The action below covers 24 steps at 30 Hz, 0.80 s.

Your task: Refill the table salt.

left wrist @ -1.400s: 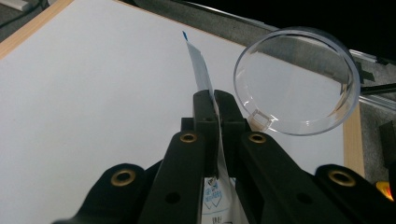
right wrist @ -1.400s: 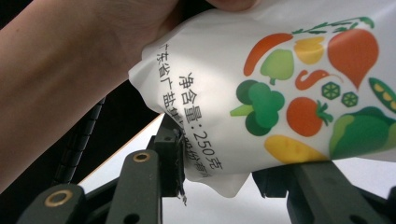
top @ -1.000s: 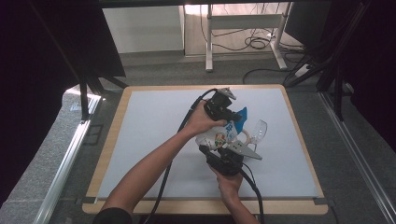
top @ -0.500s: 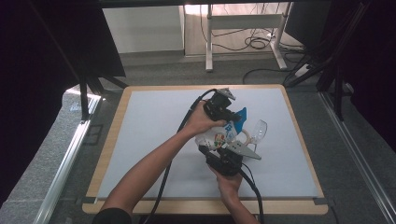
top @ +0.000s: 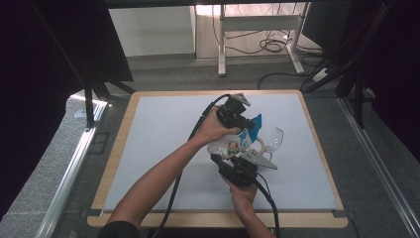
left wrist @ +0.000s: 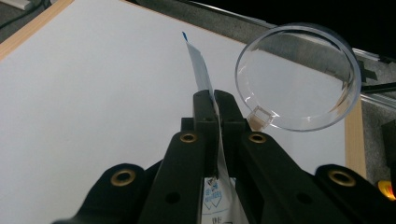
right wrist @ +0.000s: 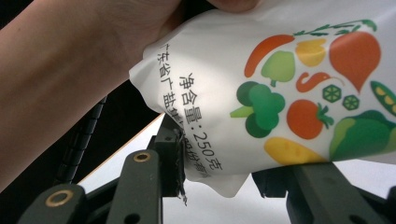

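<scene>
A white bag (top: 235, 145) printed with vegetables and topped with a blue strip is held up over the white table mat (top: 163, 148). My left gripper (top: 249, 124) is shut on the bag's thin top edge (left wrist: 198, 65), seen edge-on between its jaws (left wrist: 215, 100). My right gripper (right wrist: 224, 173) comes from below and is shut on the bag's lower corner (right wrist: 261, 107), with a pad against each side. In the high view the right gripper (top: 229, 159) sits just under the bag. A clear plastic cup (top: 275, 139) lies on its side beside the bag, its round mouth (left wrist: 299, 77) facing the left gripper.
The mat covers a wood-edged table (top: 124, 139) with open surface to the left and front. Black cables (top: 198, 129) trail from both grippers. Beyond the table are a white desk frame (top: 257, 29) and floor cables (top: 272, 47).
</scene>
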{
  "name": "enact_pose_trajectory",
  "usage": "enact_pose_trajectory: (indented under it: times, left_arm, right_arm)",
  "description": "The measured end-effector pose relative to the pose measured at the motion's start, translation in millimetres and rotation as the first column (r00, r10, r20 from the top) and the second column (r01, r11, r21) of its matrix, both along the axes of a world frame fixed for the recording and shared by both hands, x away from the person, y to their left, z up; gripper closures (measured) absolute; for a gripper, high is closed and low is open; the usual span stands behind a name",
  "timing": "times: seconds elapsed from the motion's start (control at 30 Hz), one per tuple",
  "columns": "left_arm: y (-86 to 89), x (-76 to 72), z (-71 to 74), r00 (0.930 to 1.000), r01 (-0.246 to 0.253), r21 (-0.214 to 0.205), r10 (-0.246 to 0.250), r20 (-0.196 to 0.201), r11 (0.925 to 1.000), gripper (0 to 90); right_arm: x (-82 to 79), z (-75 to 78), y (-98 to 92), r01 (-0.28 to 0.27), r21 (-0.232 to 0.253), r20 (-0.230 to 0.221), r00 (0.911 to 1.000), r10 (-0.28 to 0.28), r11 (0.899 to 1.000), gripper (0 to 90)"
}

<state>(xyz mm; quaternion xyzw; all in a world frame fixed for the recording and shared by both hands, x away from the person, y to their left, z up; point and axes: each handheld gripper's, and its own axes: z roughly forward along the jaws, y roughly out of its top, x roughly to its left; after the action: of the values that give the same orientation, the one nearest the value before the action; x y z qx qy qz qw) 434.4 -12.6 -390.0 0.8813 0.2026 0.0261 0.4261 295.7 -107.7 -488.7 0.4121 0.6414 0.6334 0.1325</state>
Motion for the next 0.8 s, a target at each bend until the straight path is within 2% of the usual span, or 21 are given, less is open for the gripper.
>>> enact_pose_trajectory:
  times: [0.5, 0.8]
  left_arm:
    - [-2.1, -0.3, 1.7, 1.0000, 0.003, 0.008, -0.003, 0.003, 1.0000, 89.6]
    - [-2.8, 1.1, -0.9, 1.0000, 0.001, 0.003, -0.001, -0.003, 1.0000, 89.6]
  right_arm:
    - [-1.9, 1.0, 2.1, 0.022, 0.013, 0.008, 0.9997, -0.022, 1.000, 60.2]
    - [-0.6, 0.0, 1.5, 0.024, 0.004, 0.005, 0.9997, -0.024, 1.000, 60.2]
